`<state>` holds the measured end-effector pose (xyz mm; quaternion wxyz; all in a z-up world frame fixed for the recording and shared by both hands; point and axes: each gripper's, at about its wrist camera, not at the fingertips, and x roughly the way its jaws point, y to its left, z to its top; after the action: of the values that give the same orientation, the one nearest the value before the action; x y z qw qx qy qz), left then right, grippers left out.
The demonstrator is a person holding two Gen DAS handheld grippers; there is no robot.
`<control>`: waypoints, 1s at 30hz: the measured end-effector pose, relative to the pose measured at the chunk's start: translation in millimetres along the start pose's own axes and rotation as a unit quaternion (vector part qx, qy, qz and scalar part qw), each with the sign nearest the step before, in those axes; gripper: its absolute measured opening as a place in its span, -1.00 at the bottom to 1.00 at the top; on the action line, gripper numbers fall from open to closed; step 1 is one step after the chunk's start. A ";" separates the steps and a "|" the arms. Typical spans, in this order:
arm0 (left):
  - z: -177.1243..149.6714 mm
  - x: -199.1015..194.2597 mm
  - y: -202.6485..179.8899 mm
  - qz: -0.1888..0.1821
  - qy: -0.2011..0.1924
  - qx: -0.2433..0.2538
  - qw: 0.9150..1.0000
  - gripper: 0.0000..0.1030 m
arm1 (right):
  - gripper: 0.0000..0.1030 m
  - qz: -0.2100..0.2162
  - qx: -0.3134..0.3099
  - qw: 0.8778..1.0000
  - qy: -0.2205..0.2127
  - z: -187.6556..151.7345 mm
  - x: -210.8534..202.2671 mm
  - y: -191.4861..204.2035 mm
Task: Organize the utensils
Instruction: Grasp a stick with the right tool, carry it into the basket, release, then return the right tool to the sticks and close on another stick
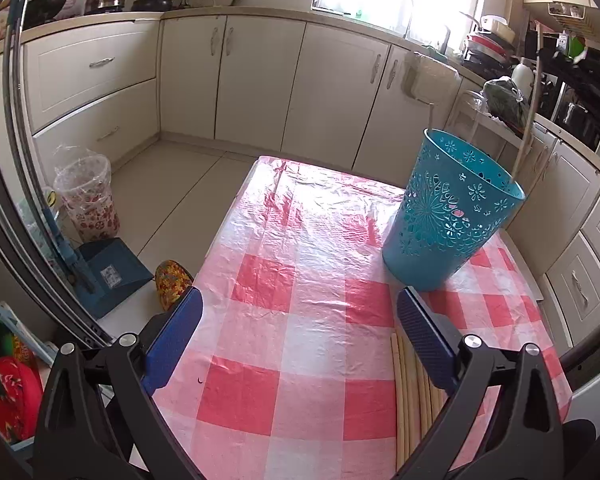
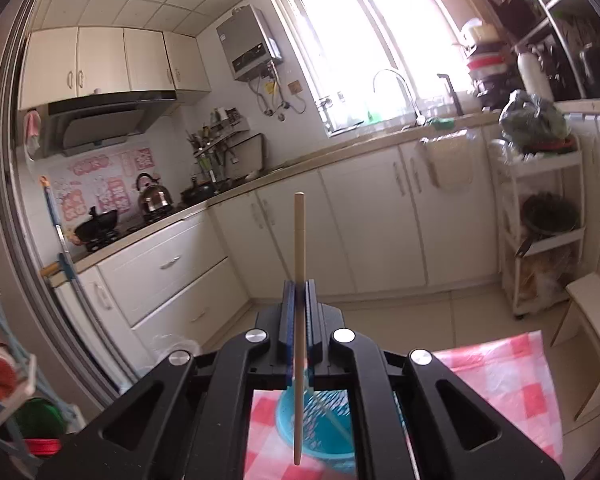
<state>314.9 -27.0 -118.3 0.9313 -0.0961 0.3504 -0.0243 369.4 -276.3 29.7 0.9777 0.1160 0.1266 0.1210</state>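
In the left wrist view, a surface [image 1: 300,320] covered with a red and white checked plastic cloth is seen. On it, one tall blue plastic basket with flower-shaped holes [image 1: 452,216] is stood upright near the far right side. At least one thin pale stick is seen poking out of its top, so some of the work seems done. A small bunch of pale wooden chopsticks [image 1: 410,392] is laid flat on the cloth, close to the near edge. About four or five can be counted, but part of the bunch is hidden by the blue pad, so the count is not sure. These are judged to be what is left to put away. The left gripper [image 1: 300,332] is held wide open just over the cloth, and nothing is held in it. Its right pad is just above the bunch.

In the right wrist view, the right gripper [image 2: 299,308] is squeezed shut on one pale wooden chopstick [image 2: 299,240], which is held upright. The blue basket is seen right below it, with one stick already leaning inside. This chopstick is judged to be ready to be dropped in next.
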 end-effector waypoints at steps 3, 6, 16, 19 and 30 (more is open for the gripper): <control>-3.7 0.7 2.3 -0.007 0.010 -0.011 1.000 0.82 | -0.89 -0.045 -0.016 0.999 0.001 -20.3 21.3 -6.4; -6.3 -1.8 0.6 -0.010 0.011 -0.016 1.000 0.82 | -0.89 -0.060 -0.016 0.998 0.031 -43.9 36.9 -14.6; -7.9 -15.5 -8.4 -0.008 0.003 -0.008 1.000 0.83 | -0.62 -0.050 -0.004 0.997 0.053 -67.5 -11.9 -15.2; -9.1 -23.1 -9.6 -0.007 -0.004 -0.009 1.000 0.84 | -0.59 -0.052 0.001 0.998 0.021 -64.9 -59.0 -5.4; -29.2 -29.6 -8.1 0.000 0.013 -0.001 1.000 0.85 | -0.64 -0.042 0.030 0.963 0.263 -204.4 -83.6 12.3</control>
<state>273.6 -36.3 -119.0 0.9267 -0.0971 0.3620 -0.0255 232.1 -246.7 -141.1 0.9101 0.1037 0.3880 0.1019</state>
